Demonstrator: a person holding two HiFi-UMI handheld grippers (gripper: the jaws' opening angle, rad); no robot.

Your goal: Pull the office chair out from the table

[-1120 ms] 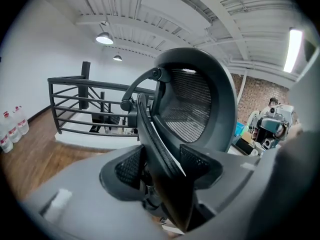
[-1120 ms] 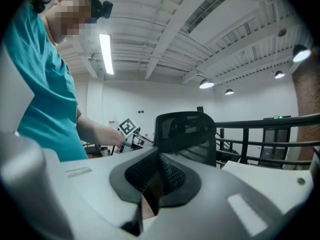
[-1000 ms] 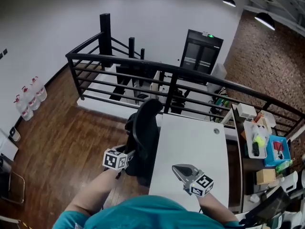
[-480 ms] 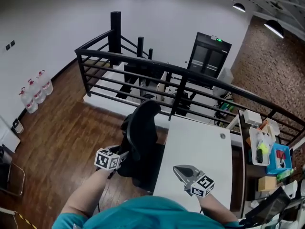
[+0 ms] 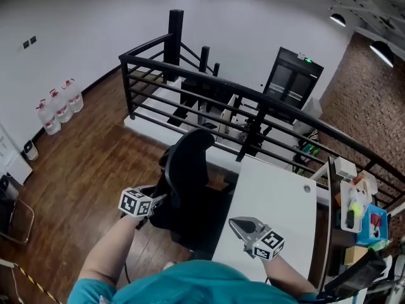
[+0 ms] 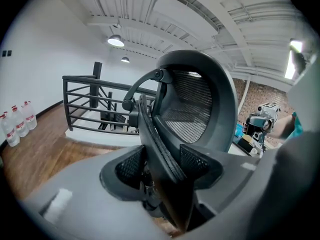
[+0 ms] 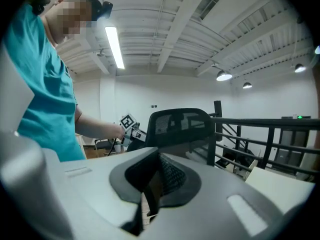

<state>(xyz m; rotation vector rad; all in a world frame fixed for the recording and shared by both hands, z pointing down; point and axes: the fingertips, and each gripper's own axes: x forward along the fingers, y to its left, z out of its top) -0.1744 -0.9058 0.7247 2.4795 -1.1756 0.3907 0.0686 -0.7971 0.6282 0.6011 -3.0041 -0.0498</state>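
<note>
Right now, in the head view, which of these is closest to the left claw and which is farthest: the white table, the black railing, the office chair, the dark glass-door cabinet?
1. office chair: the left claw is closed on its backrest edge.
2. white table: just right of the chair.
3. black railing: beyond the chair, running across the room.
4. dark glass-door cabinet: past the railing, by the far wall.
</note>
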